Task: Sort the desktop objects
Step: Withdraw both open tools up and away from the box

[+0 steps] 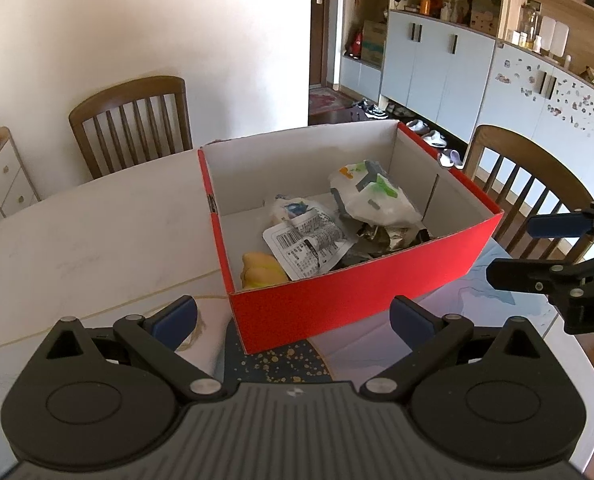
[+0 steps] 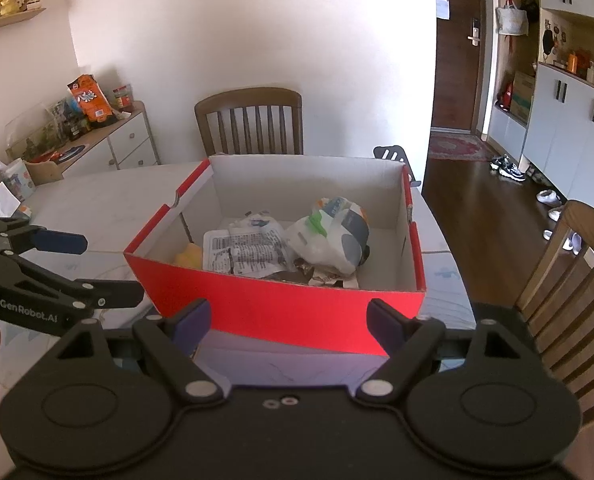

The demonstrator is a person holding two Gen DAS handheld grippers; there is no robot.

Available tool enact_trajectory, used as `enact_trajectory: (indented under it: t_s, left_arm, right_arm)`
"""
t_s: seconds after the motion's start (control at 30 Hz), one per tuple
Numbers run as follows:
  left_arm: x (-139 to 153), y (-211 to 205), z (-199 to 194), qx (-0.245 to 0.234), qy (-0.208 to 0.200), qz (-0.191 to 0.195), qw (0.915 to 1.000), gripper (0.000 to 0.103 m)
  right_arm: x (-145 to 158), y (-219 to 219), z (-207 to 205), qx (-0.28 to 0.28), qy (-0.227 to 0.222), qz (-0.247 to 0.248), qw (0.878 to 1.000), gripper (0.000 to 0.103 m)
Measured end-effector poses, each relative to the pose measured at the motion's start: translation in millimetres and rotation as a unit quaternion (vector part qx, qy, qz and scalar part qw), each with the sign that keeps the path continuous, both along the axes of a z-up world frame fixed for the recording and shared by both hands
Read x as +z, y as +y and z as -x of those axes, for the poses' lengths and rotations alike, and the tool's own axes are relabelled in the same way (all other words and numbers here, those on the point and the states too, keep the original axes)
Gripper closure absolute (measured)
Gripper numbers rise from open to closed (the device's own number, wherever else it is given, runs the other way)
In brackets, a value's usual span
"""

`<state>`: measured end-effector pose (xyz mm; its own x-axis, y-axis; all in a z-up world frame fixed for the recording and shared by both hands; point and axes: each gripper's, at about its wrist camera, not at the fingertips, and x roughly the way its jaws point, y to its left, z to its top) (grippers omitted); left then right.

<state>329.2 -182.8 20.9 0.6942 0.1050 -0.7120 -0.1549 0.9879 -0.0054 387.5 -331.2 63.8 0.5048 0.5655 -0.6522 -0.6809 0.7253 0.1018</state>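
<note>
**Both grippers wide, nothing held, box loaded**

While the red box sits on the white bench, the left wrist view has the left gripper just in front of the box's near wall, jaws spread wide, nothing between them. Its blue pads are clear of the cardboard. Inside the box: a yellow item in the near corner, a printed packet lying against it, a white bag with green and grey marks on top of crumpled wrappers toward the far side. The right gripper comes in from the right edge, also wide, beside the box's right corner and not touching it. A wooden chair stands behind the bench.

Right wrist view: right gripper sits close before the same red box, jaws wide apart, nothing gripped. Same contents seen here: yellow item on the left, printed packet in the middle, white bag on the right. Left gripper shows at the left edge, apart from the box's left corner, jaws apart and empty. Box rests partly on a patterned mat.
</note>
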Motion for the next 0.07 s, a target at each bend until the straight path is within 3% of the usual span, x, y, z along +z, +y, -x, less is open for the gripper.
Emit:
enact_trajectory:
  t_s: [0.07]
  left_arm:
    - [-0.3, 1.7, 0.1, 0.004, 0.0, -0.001, 1.0, 0.0]
  right_arm:
    - [-0.2, -0.1, 0.4, -0.002, 0.001, 0.001, 1.0, 0.018]
